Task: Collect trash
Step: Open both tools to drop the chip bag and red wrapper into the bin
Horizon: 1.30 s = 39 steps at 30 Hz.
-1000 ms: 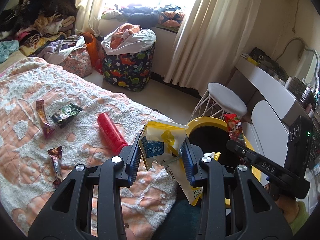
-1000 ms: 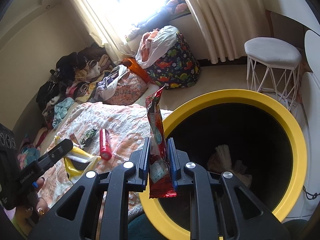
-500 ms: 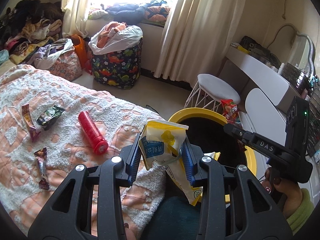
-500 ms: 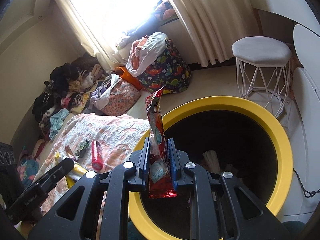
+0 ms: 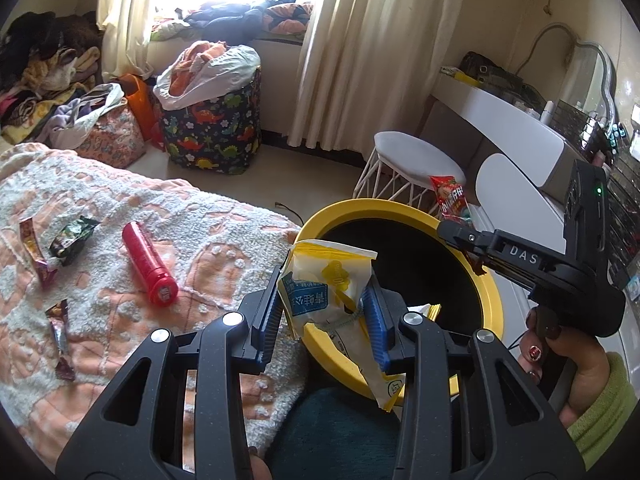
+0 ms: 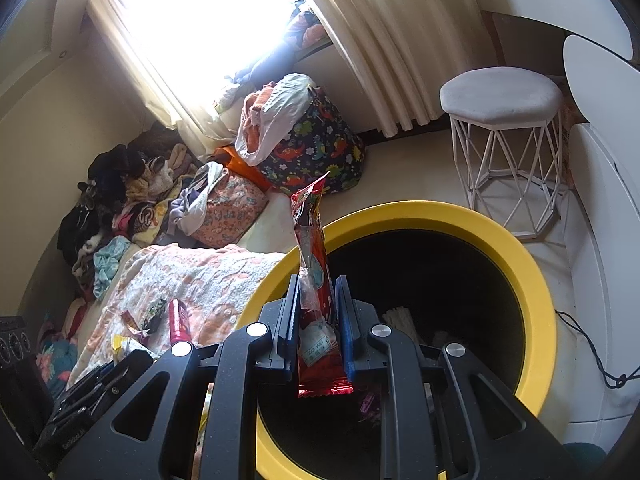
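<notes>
Both grippers are clamped on trash at the yellow-rimmed bin (image 6: 532, 280). Left gripper (image 5: 326, 316) pinches a crumpled white-and-yellow wrapper (image 5: 320, 280) with a blue label, just at the bin's near rim; right gripper (image 6: 316, 324) squeezes a long red snack packet (image 6: 312, 276) upright over the dark opening (its body reads "DAS" from the other side). Beside the bin, the bed's peach blanket (image 5: 100, 308) holds a red tube (image 5: 148, 266), a green wrapper (image 5: 72, 236) and two small reddish wrappers. Beyond the rim stand a white wire stool (image 6: 504, 136) and a dinosaur-print hamper (image 6: 316, 152), with bare floor between them.
</notes>
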Each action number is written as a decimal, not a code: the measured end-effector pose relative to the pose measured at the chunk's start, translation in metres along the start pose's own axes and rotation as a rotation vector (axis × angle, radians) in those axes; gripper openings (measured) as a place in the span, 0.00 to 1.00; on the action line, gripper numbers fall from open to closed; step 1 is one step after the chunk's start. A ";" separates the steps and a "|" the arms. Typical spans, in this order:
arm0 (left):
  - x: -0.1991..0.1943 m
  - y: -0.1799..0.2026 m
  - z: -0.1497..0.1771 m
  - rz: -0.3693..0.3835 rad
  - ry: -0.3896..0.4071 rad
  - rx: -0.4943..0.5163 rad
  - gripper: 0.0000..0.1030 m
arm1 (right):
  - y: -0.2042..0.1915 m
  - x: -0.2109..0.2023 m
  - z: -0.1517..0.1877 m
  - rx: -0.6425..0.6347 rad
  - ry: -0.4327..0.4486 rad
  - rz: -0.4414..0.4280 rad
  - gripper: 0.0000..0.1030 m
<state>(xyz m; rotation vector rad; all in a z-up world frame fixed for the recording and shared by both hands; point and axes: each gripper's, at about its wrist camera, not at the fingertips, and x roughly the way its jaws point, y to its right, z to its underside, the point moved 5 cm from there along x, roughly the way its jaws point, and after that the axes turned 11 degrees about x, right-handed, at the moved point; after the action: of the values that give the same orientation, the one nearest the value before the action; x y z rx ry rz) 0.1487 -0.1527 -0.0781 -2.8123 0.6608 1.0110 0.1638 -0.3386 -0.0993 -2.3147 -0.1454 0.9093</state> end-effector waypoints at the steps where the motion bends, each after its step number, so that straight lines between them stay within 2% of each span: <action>1: 0.001 0.002 0.000 0.003 -0.001 0.004 0.29 | 0.001 0.000 0.000 0.002 0.002 0.004 0.16; 19: 0.036 0.031 0.000 0.039 -0.036 0.082 0.29 | 0.025 0.004 -0.003 0.058 -0.001 0.057 0.16; 34: 0.066 0.033 -0.002 0.040 -0.072 0.071 0.29 | 0.036 0.011 -0.002 0.090 -0.012 0.079 0.19; 36: 0.067 0.033 -0.001 0.040 -0.074 0.068 0.33 | 0.037 0.012 -0.002 0.098 -0.012 0.082 0.22; 37: 0.067 0.033 0.000 0.043 -0.074 0.066 0.35 | 0.039 0.012 -0.003 0.103 -0.012 0.080 0.29; 39: 0.066 0.033 0.000 0.050 -0.071 0.064 0.42 | 0.040 0.013 -0.002 0.110 -0.009 0.080 0.34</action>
<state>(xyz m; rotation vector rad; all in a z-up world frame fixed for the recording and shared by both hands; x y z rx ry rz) 0.1809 -0.2067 -0.1170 -2.7046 0.7453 1.0724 0.1698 -0.3676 -0.1294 -2.2281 -0.0059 0.9437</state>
